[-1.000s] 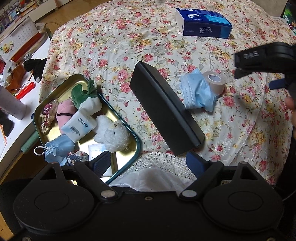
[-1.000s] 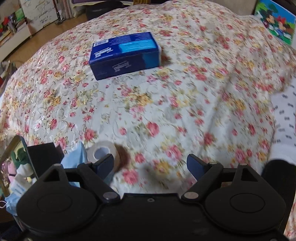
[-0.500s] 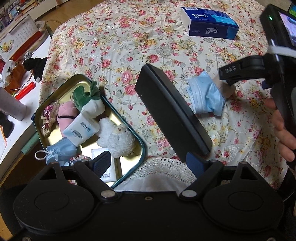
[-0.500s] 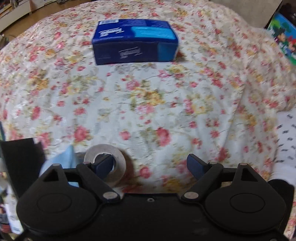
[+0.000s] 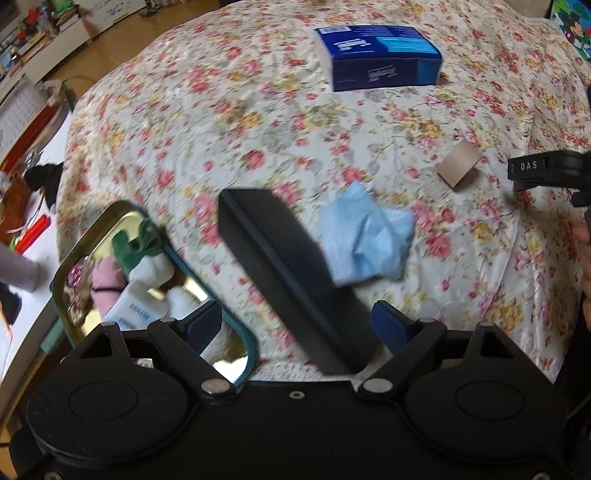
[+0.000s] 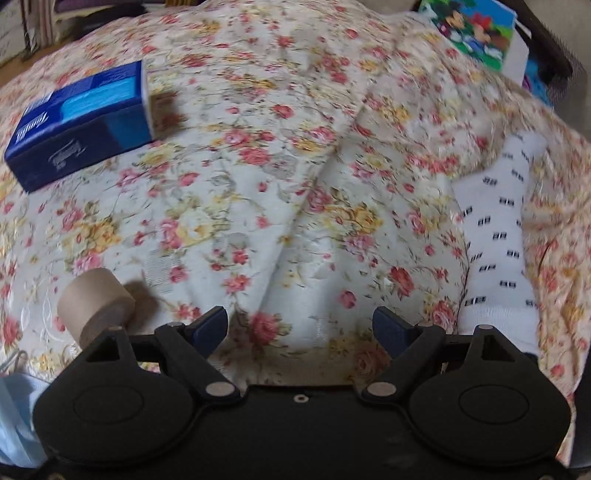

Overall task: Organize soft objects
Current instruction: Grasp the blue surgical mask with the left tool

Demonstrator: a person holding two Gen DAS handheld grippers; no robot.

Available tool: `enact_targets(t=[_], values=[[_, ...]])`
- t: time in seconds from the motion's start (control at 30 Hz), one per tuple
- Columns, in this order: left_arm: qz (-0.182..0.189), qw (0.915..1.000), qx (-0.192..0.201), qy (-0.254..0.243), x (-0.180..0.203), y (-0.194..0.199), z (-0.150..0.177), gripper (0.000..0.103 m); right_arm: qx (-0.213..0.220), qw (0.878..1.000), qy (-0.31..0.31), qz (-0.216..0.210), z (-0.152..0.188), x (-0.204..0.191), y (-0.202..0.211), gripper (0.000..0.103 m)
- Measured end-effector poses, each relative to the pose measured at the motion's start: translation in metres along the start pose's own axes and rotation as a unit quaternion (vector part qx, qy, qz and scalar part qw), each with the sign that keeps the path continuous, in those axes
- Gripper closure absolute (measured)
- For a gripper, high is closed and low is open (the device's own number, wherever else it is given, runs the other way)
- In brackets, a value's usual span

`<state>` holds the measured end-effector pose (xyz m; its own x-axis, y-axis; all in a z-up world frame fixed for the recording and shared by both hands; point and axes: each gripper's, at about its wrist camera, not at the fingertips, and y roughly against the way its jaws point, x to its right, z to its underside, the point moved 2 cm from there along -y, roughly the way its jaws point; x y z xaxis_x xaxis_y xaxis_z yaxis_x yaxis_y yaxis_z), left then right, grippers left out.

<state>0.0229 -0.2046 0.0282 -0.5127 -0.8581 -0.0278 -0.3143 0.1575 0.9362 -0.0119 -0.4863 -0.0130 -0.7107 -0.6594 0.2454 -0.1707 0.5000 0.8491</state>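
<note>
A crumpled blue face mask (image 5: 365, 240) lies on the floral bedspread beside a long black box (image 5: 291, 280). My left gripper (image 5: 295, 325) hovers open over the near end of that box, holding nothing. A gold tin tray (image 5: 240, 341) at the lower left holds a green and white plush (image 5: 142, 249), a white bottle (image 5: 135, 308) and other soft items. A beige tape roll (image 5: 458, 168) (image 6: 96, 302) rests right of the mask. My right gripper (image 6: 299, 328) stands open over bare bedspread, the roll just outside its left finger; a corner of the mask (image 6: 14, 417) shows at lower left.
A blue tissue box (image 5: 380, 55) (image 6: 81, 122) sits far back on the bed. A white patterned sock (image 6: 495, 243) lies at the right. A white desk (image 5: 22, 214) with clutter borders the bed on the left. A colourful picture box (image 6: 476, 31) stands at the back right.
My right gripper has swung to the right, off the tape roll, which now lies on its side. My left gripper has shifted toward the black box, so the tray slides left.
</note>
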Motion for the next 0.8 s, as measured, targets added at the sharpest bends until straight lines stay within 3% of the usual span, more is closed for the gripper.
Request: enact_targets(t=[0.2,0.43,0.5,0.7,0.8], values=[[-0.02,0.9989,-0.004,-0.041,0.036,-0.021,-0.021,0.016,0.008,0.999,-0.027,-0.026,0.005,0.014,-0.002,0.018],[-0.046,0.9949,-0.04,-0.081,0.065,-0.063,-0.031,0.017,0.016,0.998,-0.036,-0.056,0.006,0.022,0.005,0.018],[-0.043,0.9946,-0.043,-0.084,0.07,-0.069,-0.033,0.02,0.015,0.997,-0.04,-0.063,0.005,0.024,0.005,0.018],[-0.021,0.996,-0.04,-0.076,0.071,-0.072,-0.041,0.048,0.018,0.996,-0.048,-0.074,0.007,0.026,0.01,0.018],[-0.019,0.9964,-0.03,-0.077,0.069,-0.068,-0.048,0.048,0.026,0.995,-0.041,-0.084,0.009,0.023,0.015,0.018]])
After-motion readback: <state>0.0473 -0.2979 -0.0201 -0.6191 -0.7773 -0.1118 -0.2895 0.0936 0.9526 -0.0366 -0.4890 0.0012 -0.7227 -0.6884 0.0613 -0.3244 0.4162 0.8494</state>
